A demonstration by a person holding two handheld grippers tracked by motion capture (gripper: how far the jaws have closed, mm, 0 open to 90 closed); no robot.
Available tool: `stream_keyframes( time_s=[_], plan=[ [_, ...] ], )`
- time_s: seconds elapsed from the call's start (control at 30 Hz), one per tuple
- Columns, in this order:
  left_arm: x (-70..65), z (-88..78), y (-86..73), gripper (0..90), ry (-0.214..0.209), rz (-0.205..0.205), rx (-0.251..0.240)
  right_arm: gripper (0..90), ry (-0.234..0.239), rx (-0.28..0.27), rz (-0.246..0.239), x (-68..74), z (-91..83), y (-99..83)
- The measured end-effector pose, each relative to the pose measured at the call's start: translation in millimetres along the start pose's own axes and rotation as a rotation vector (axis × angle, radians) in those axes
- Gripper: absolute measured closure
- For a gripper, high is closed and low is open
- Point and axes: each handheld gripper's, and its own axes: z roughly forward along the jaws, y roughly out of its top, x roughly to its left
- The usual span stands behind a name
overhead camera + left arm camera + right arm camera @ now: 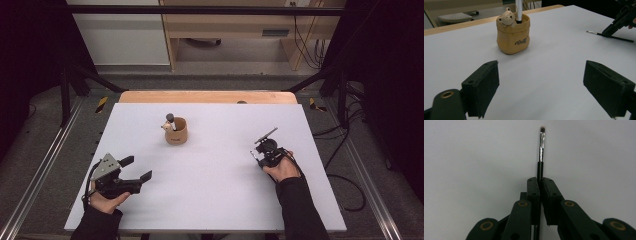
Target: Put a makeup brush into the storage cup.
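Step in hand: we judge this as the pick-up of the brush (pixel 541 150), just gripped and not yet lifted off the table (pixel 210 200).
Right gripper (pixel 257 156): our jaws are pressed together on the brush's black handle, the metal ferrule and bristle tip sticking out past them toward 12 o'clock in the right gripper view.
Brush: it lies flat at about 4 o'clock from the holder, well apart from it.
Holder (pixel 176 132): a tan bear-faced pot near the table's middle, upright, with one tool already standing in it.
Left gripper (pixel 135 169): jaws spread wide, nothing between them, resting at 7 o'clock from the holder.
Next move: we would lift the brush, carry it toward 10 o'clock over the pot's mouth, tip it upright and let go, keeping clear of the tool already inside.
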Motion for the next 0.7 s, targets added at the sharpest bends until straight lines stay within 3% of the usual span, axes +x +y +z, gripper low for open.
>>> stream_keyframes(
  time_s=[0.43,0.47,0.7],
  plan=[
    [0.4,-0.4,0.2,12.8,0.001,-0.002,-0.003,85.9,-0.009,-0.004,-0.013,2.2,-1.2,-0.9],
    [0.5,-0.4,0.2,12.8,0.001,-0.003,-0.003,85.9,-0.016,-0.011,-0.034,1.4,-1.0,-1.6],
    [-0.1,-0.5,0.5,12.8,0.000,0.000,-0.003,86.0,0.019,-0.048,-0.003,-2.5,-15.0,-4.4]
  ],
)
